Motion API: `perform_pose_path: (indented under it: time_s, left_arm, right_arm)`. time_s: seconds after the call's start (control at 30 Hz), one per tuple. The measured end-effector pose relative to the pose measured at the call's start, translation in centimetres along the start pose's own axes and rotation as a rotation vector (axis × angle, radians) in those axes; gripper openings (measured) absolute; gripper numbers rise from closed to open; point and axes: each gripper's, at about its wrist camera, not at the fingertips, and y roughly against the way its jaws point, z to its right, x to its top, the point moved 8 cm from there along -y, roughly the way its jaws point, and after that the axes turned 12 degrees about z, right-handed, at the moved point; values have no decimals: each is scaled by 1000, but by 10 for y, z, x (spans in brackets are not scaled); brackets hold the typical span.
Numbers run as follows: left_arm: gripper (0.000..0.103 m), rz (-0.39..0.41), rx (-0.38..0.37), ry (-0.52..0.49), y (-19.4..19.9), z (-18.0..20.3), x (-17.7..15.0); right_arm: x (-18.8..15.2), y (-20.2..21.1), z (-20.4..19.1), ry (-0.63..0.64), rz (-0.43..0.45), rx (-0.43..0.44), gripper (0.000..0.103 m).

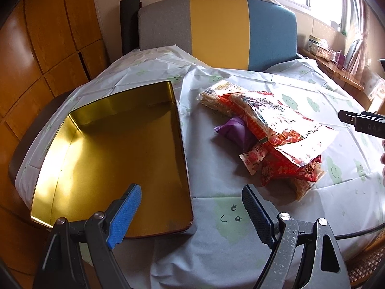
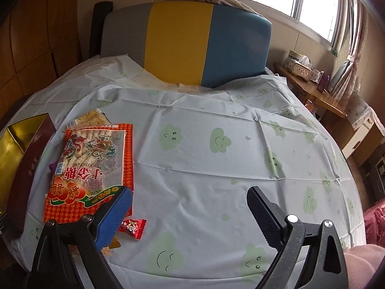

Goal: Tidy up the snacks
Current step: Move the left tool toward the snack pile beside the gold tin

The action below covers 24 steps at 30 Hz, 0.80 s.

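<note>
One desk (image 2: 216,168) under a pale cloth with green smiling clouds fills both views. One open gold-lined tin (image 1: 115,159) lies at left in the left view, nothing inside. One snack heap (image 1: 267,130) sits at centre right, topped by one large red bag (image 2: 93,166); one purple packet (image 1: 233,130) and one small red candy (image 2: 132,227) peek out. Left tongs (image 1: 192,213) and right tongs (image 2: 190,213) both gape apart, holding nothing.
</note>
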Motion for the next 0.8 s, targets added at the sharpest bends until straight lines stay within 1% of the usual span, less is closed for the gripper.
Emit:
perform_pose_path:
  time_s: [0.53,0.7,0.8]
  left_arm:
    - [86,-12,-46,-18,-6,18,9]
    - [86,-20,-70,-16,-11,25,13]
    - [86,-25,-98,-11,-14,31,17]
  right_arm:
    - [-2,-6,2,-13,-26,-10,98]
    - [-3,-8,1,-16,-34,-14,98]
    - [-3,-9,1,-18,-36,-15,98]
